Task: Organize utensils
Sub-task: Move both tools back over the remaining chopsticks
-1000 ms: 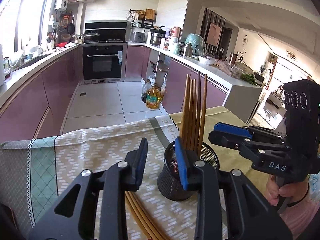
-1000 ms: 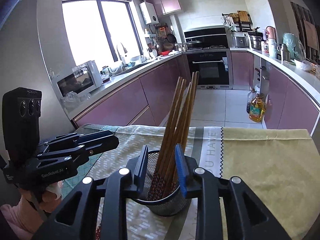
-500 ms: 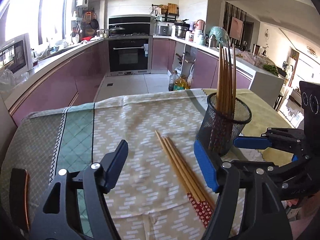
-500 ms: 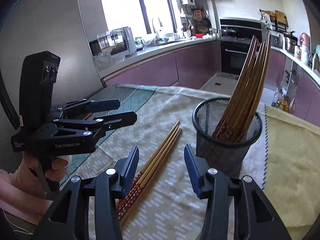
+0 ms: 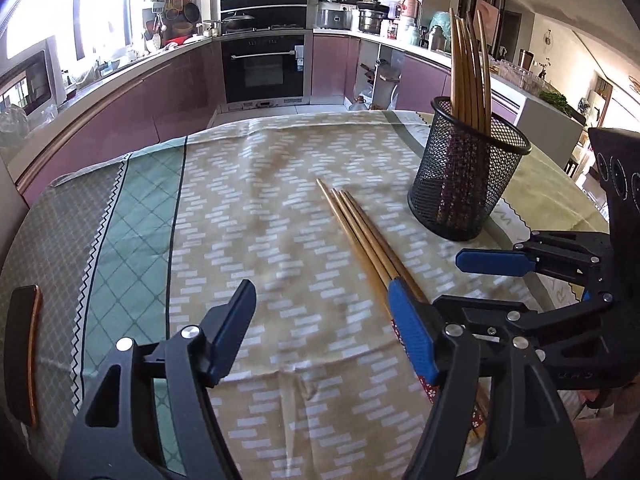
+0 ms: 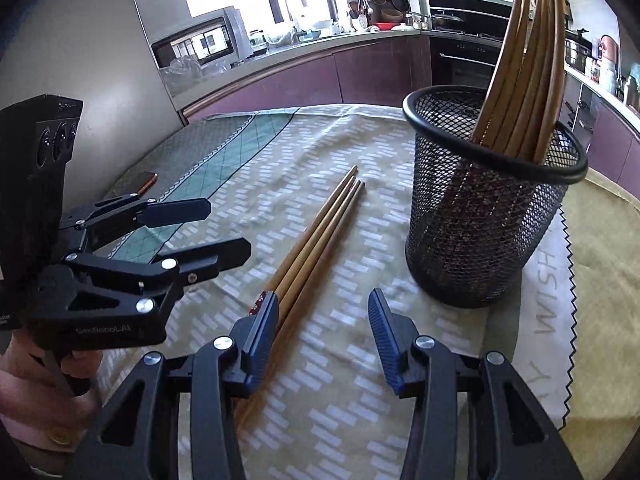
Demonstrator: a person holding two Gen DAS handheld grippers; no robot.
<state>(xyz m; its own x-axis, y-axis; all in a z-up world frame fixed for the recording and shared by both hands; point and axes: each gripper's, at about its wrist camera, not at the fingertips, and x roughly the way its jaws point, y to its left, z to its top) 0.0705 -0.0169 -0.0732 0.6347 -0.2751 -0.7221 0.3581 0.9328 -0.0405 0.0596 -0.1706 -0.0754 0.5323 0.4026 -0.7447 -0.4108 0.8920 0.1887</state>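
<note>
- Bamboo chopsticks, a loose bunch of three or so, lie flat on the patterned tablecloth, tips pointing at the kitchen, patterned ends toward me.
- The black mesh holder stands upright just beside them, already holding several chopsticks that lean on its rim.
- My left gripper hangs over the cloth with its jaws wide apart and nothing in them; its right pad sits over the bunch's near end.
- My right gripper is about half open and empty too; the bunch runs under its left pad, so it isn't centred yet.
- Both sets of jaws have just been opening, with nothing between them.
- As I judge it, the step is picking up the loose bunch. I'd slide one gripper sideways until the sticks lie midway between its pads, come down low, and close on all of them together near the patterned end.
- The risk is pinching one stick and scattering the rest.
- A phone lies at the far edge, well clear.
</note>
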